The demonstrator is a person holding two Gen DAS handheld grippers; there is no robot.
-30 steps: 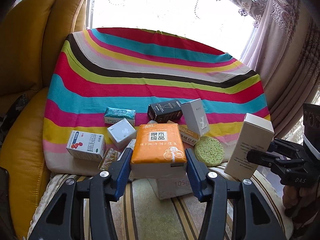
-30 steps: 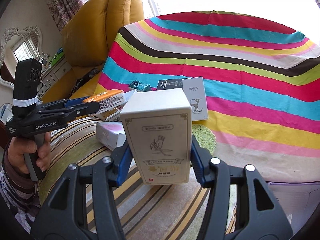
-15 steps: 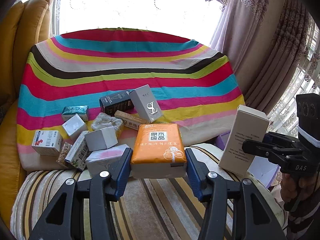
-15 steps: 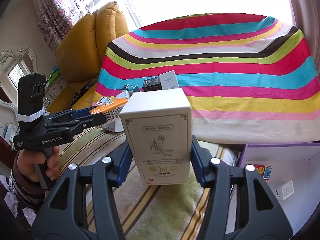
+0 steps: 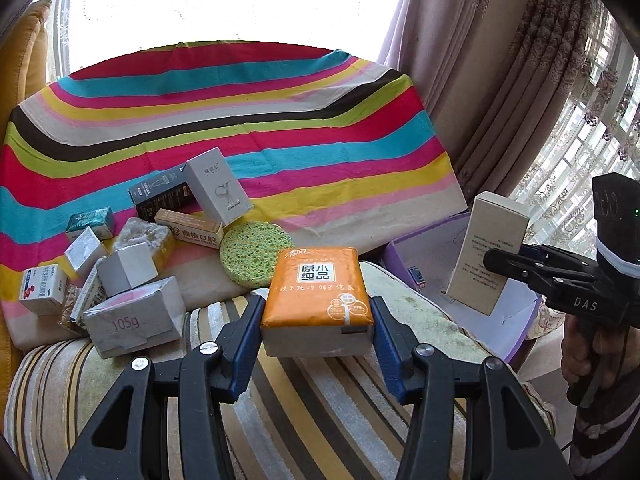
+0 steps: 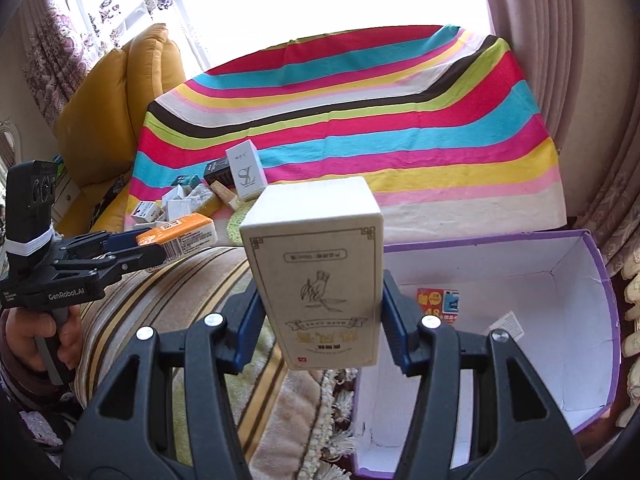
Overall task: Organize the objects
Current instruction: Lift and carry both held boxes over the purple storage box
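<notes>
Both loads had been carried sideways from the pile toward the purple box (image 6: 592, 264). The beige carton (image 6: 320, 272), clamped by the right gripper (image 6: 320, 320) fingers, was seen beside its rim; the orange tissue pack (image 5: 316, 292), clamped by the left gripper (image 5: 316, 332), was near it. Dropping in was judged next.

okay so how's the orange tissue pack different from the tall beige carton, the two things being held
The orange plastic-wrapped tissue pack is soft, squat and lies flat in the left gripper; the tall beige cardboard carton is rigid, slim and stands upright in the right gripper. Both are clamped by their sides, off the striped cushion.
</notes>
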